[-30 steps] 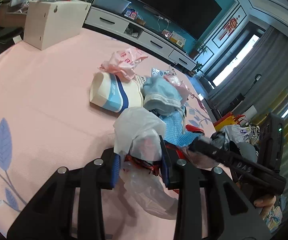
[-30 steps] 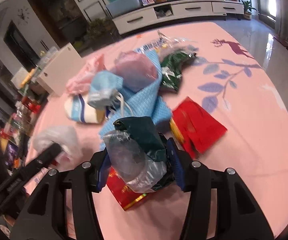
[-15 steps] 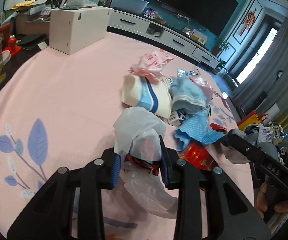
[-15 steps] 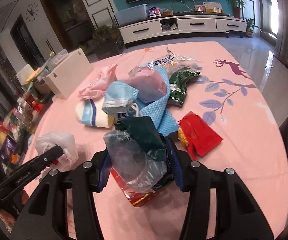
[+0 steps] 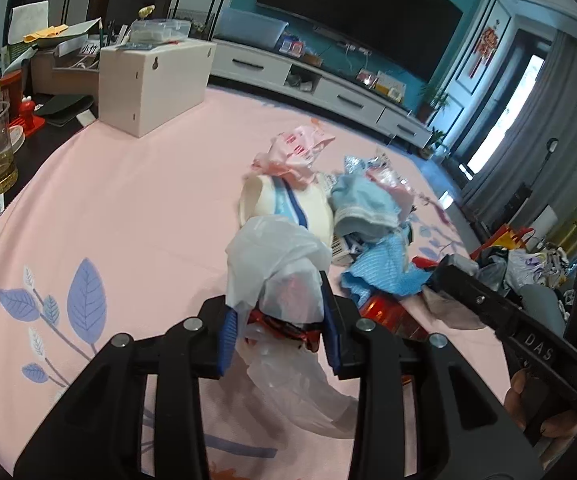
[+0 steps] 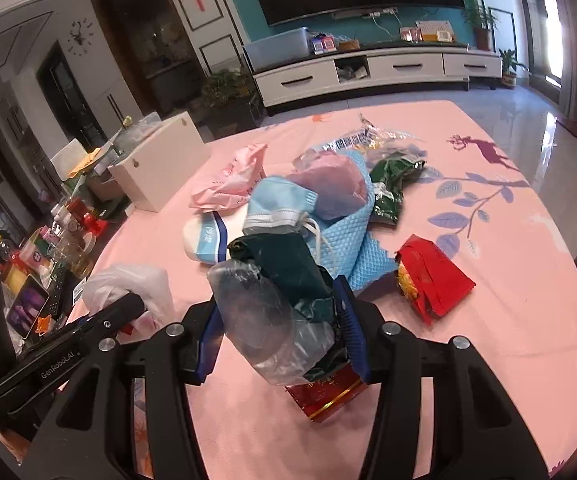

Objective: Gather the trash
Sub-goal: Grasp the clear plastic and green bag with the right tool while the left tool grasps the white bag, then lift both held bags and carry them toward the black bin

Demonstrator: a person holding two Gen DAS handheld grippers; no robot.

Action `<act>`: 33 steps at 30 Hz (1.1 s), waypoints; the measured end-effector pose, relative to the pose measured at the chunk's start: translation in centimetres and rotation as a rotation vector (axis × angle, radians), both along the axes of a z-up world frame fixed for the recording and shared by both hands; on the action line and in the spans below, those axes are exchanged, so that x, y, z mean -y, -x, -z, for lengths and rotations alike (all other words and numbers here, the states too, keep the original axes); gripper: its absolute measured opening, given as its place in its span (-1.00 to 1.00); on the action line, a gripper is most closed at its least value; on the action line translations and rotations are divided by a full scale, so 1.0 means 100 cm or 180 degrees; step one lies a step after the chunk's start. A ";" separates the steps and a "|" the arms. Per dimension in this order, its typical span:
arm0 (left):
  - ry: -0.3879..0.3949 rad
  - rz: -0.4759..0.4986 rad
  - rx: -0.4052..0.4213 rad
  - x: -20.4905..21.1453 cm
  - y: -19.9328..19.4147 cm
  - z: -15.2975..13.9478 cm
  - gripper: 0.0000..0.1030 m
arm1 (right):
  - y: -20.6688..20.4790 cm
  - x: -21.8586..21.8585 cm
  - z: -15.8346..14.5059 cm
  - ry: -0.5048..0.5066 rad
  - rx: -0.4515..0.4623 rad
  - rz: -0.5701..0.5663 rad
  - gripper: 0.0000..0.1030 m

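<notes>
Since a second ago the right gripper (image 6: pixel 278 322) has lifted slightly, so the litter pile sits lower in its view, and the left view has swung to show the wooden box (image 5: pixel 154 82) nearer. The left gripper (image 5: pixel 278 326) is clamped on a white plastic bag (image 5: pixel 276 264) that stands upright, its tail hanging down toward the pink tablecloth (image 5: pixel 128 208). The right gripper pinches a clear and dark-green wrapper bundle (image 6: pixel 276 300), long axis tilted up-left. Beyond it lie one paper cup (image 6: pixel 208 236), one face mask (image 6: pixel 278 204), one blue cloth (image 6: pixel 348 240) and two red packets (image 6: pixel 432 280). A TV cabinet (image 6: pixel 372 70) lines the far wall.
</notes>
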State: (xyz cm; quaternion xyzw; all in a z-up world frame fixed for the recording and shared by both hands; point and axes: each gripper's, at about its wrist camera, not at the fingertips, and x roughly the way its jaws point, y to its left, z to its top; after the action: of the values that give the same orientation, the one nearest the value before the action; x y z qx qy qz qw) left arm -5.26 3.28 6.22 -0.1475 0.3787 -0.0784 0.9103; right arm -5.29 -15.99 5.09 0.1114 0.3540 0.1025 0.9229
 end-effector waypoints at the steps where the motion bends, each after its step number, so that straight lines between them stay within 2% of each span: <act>1: -0.0015 -0.0006 0.0027 0.001 0.001 -0.001 -0.32 | 0.001 -0.001 -0.001 -0.0006 0.0007 0.0004 0.01; 4: -0.0111 -0.0012 0.0139 0.004 0.003 -0.004 -0.32 | 0.005 -0.002 -0.004 -0.0121 0.0045 -0.0028 0.01; 10: -0.0178 -0.0010 0.0295 0.007 0.008 -0.010 -0.27 | 0.011 -0.007 -0.010 -0.0085 0.0123 -0.0052 0.01; 13: -0.0226 -0.0016 0.0366 0.009 0.010 -0.013 -0.27 | 0.013 -0.010 -0.011 0.0030 0.0160 -0.0011 0.01; 17: -0.0189 -0.0025 0.0396 0.008 0.011 -0.014 -0.27 | 0.013 -0.012 -0.010 0.0186 0.0187 0.0084 0.01; 33: -0.0090 -0.0073 0.0455 0.003 0.015 -0.018 -0.27 | 0.012 -0.012 -0.006 0.0269 0.0164 0.0112 0.01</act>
State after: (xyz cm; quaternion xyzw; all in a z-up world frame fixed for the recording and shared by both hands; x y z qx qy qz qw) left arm -6.74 2.93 8.00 -0.1329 0.3121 -0.0730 0.9379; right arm -6.46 -14.77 5.71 0.0758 0.3322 0.0740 0.9372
